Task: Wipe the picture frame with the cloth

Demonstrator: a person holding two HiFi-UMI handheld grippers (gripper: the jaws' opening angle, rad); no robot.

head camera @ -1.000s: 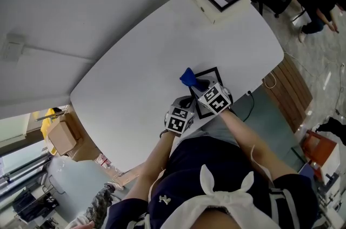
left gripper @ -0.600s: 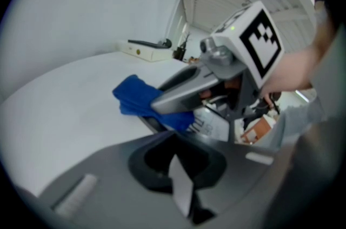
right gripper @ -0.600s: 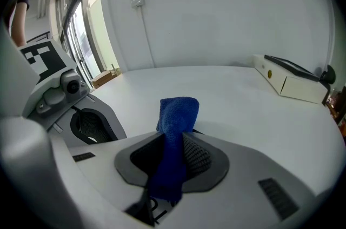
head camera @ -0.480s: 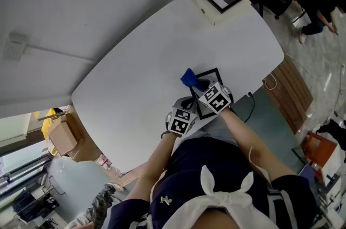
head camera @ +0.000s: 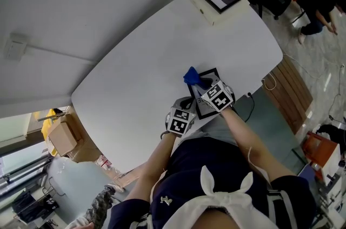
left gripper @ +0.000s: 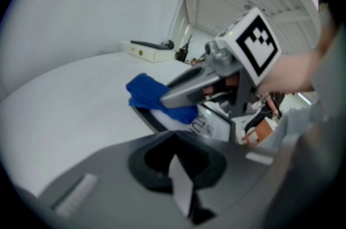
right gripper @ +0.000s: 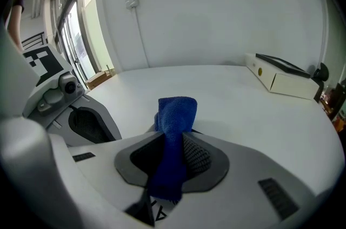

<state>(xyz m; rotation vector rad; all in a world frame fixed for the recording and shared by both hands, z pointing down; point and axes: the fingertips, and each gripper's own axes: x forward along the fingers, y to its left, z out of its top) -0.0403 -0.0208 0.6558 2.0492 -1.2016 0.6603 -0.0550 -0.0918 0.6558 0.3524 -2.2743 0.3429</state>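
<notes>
Nothing legible on my feeds right now.
I'm seeing a few dark letters on the print in the picture frame [left gripper: 212, 125], cut off and blurred, so I can't read them.

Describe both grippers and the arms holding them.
Both the left gripper and right gripper have grey bodies with dark jaw pads and a white cube of black square markers. The forearms are bare; the person wears dark navy clothing with a white bow.

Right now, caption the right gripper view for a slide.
Right claw shut on a blue cloth, white table beyond.
</notes>
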